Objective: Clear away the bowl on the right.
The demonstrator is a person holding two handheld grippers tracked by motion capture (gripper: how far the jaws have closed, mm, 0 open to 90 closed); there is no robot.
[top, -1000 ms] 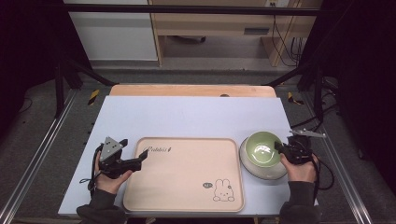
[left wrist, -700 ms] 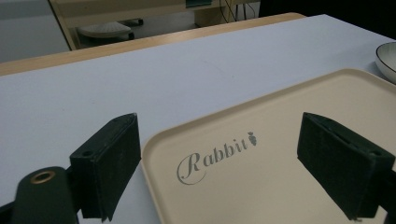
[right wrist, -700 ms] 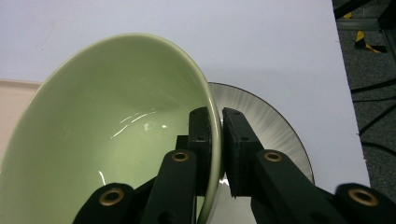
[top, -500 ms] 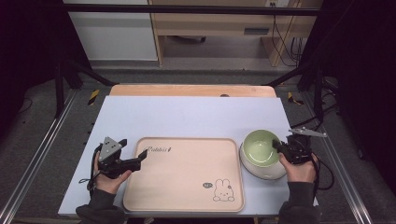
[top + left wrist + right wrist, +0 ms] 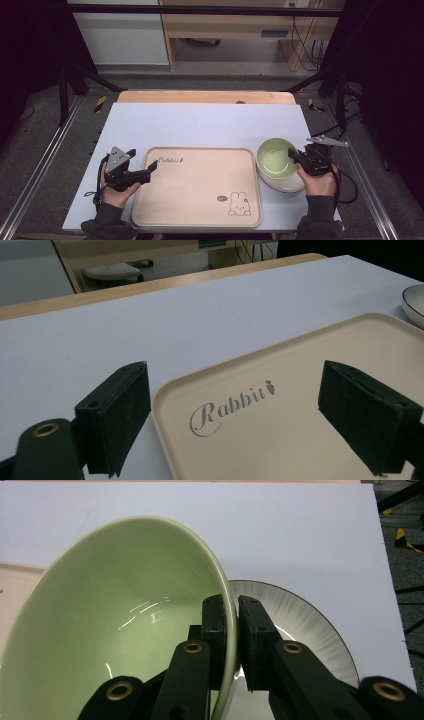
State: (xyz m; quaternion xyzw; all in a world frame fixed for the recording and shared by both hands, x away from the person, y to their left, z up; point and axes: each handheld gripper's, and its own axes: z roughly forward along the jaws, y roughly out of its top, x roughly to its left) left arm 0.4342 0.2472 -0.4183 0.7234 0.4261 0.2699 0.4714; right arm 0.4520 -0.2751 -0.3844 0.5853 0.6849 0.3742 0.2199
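the green bowl (image 5: 125, 625) sits tilted, lifted off the white bowl (image 5: 305, 630) with my right claw (image 5: 231, 630) pinching its rim, not yet on the tray (image 5: 195, 200); my left claw (image 5: 250, 420) waits spread at the tray's corner.

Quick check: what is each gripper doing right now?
Left gripper: open, holding nothing, over the tray corner.
Right gripper: shut on the green bowl rim.
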